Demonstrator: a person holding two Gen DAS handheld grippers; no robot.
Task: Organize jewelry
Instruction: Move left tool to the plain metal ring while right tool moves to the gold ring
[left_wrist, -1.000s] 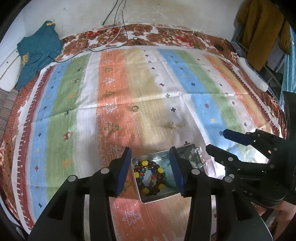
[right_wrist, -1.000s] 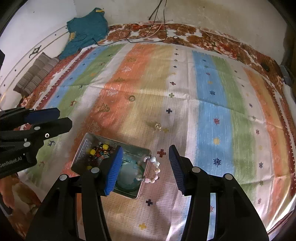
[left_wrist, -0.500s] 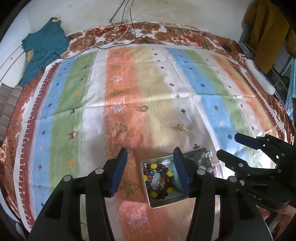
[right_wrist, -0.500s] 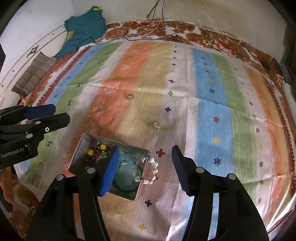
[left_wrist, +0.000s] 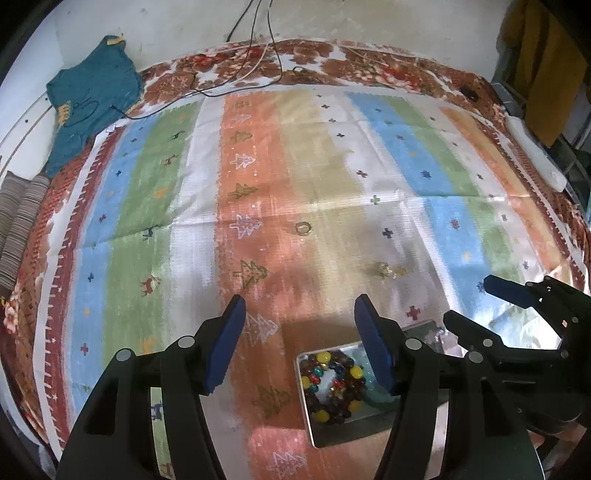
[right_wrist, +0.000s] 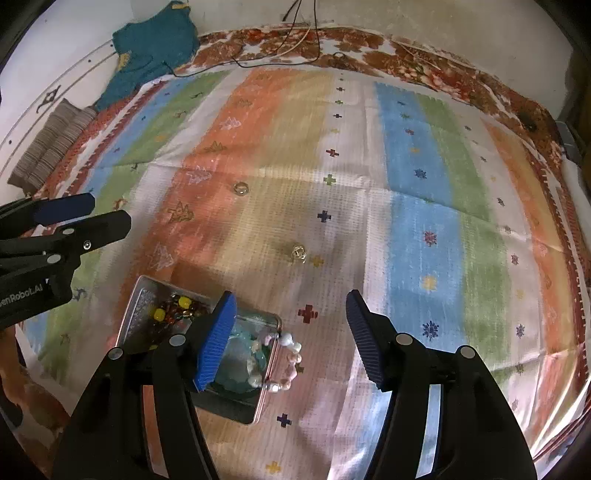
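Note:
A metal tin (left_wrist: 306, 413) (right_wrist: 138, 306) lies on the striped cloth and holds a dark beaded bracelet (left_wrist: 332, 384) (right_wrist: 173, 310) with yellow beads and a pale teal piece (right_wrist: 240, 354). A pink-white bead bracelet (right_wrist: 286, 362) hangs over the tin's right rim. A gold ring (left_wrist: 303, 228) (right_wrist: 240, 188) and a small gold earring (left_wrist: 384, 269) (right_wrist: 298, 252) lie loose on the cloth beyond the tin. My left gripper (left_wrist: 299, 332) is open and empty, hovering left of the tin. My right gripper (right_wrist: 290, 321) is open and empty above the tin's right edge.
A teal shirt (left_wrist: 92, 103) (right_wrist: 155, 48) lies at the far left corner. Cables (left_wrist: 255, 62) run along the back wall. A folded striped cloth (right_wrist: 51, 144) sits at the left edge. A white power strip (left_wrist: 535, 155) lies at the right edge.
Both grippers have pulled back and up from the tin; in the left view the tin has slid down and right, out from between the fingers. Both stay open.

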